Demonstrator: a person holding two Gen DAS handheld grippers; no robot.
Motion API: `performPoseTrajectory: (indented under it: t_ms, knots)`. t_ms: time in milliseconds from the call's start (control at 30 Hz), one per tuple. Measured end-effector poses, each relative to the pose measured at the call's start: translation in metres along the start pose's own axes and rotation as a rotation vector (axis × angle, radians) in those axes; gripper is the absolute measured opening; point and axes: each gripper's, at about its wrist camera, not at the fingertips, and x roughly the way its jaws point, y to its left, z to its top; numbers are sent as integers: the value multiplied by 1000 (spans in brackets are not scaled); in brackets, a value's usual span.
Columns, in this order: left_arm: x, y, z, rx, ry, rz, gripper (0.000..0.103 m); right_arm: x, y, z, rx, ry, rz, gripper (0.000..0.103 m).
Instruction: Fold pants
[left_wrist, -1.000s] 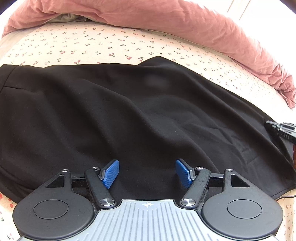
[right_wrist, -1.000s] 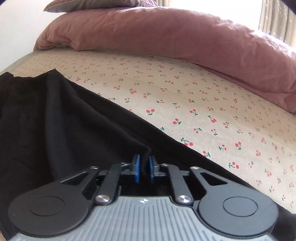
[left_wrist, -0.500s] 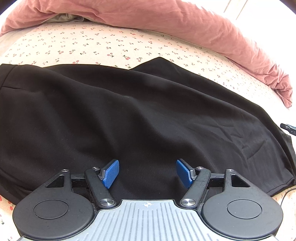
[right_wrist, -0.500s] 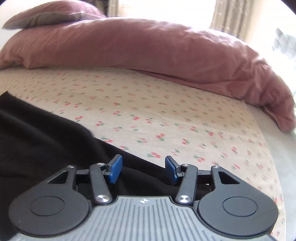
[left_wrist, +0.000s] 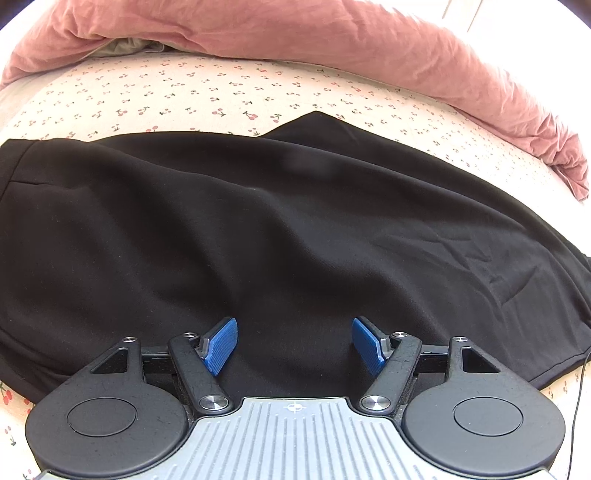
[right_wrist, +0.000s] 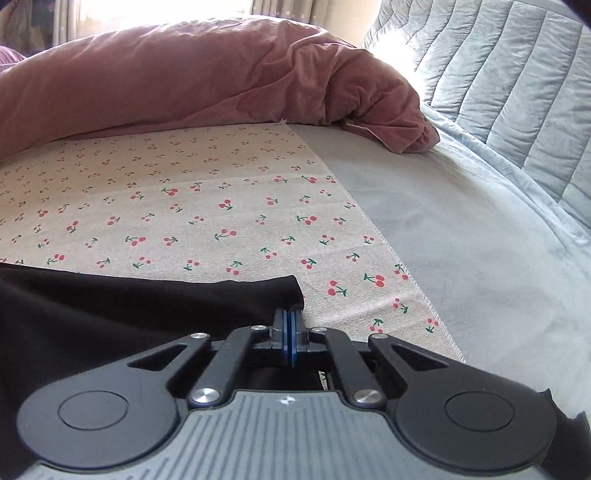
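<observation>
Right hand-held gripper (right_wrist: 288, 325) reclosed on black pants (left_wrist: 258, 229) hem corner, left hand-held gripper (left_wrist: 294, 345) wide.

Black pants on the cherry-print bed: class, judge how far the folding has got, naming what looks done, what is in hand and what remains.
Done: the black pants lie spread across the cherry-print sheet, seemingly folded lengthwise already. In hand: the right gripper is shut at the hem corner, while the left gripper hovers open over the cloth. Left: carrying that end across to shorten the pants.

Pants (left_wrist: 280, 229) cut off left; right gripper (right_wrist: 288, 325) pinch point possibly hidden.
</observation>
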Motion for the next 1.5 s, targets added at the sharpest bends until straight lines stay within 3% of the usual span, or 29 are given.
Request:
performPoseTrajectory:
  t_ms: [100, 167, 233, 267, 333, 467, 533, 600, 667, 767, 833, 933, 1067, 1133, 1233, 1333, 1433, 1500]
  knots:
    - [-1, 5, 1, -10, 0, -17, 70, 2, -4, -3, 10, -4, -26, 0]
    - [-2, 8, 1, -25, 1, -28, 70, -1, 2, -1, -14, -4, -84, 0]
    - [-3, 11, 2, -31, 5, -39, 70, -7, 3, 3, 10, -7, -215, 0]
    - [-4, 12, 2, -29, 6, -46, 70, -15, 3, 5, 27, -8, -225, 0]
    - [-7, 14, 2, -38, 4, -58, 70, -37, 12, 10, 19, 4, -128, 9]
    - [-15, 14, 1, -37, -17, -83, 70, -97, 69, 6, -173, -20, -2, 25]
    - [-18, 11, -3, -35, -27, -87, 70, -124, 96, -2, -201, -29, 85, 41]
    - [-20, 9, -8, -37, -22, -86, 70, -143, 123, -15, -204, 19, 196, 45]
    - [-19, 5, -14, -31, -13, -77, 70, -150, 146, -30, -240, 78, 248, 45]
    - [-19, -1, -22, 10, -15, -53, 70, -149, 169, -61, -365, 100, 291, 44]
    - [-20, -2, -26, 33, -25, -37, 71, -131, 166, -74, -381, 181, 284, 45]
    - [-23, 5, -34, 35, -29, -23, 71, -119, 138, -78, -267, 200, 336, 47]
    - [-33, 16, -38, 26, -39, -34, 71, -118, 115, -83, -235, 211, 336, 47]
    - [-39, 28, -34, -18, -37, -29, 71, -116, 102, -83, -187, 226, 337, 47]
    - [-61, 49, -29, -67, -82, 8, 71, -112, 98, -80, -154, 223, 269, 47]
    - [-87, 85, -24, -155, -163, 2, 71, -118, 122, -73, -245, 182, 217, 43]
    - [-99, 121, -21, -285, -186, 8, 70, -127, 138, -58, -234, 94, 314, 43]
    - [-106, 140, -21, -347, -179, 28, 69, -128, 155, -54, -263, 90, 378, 44]
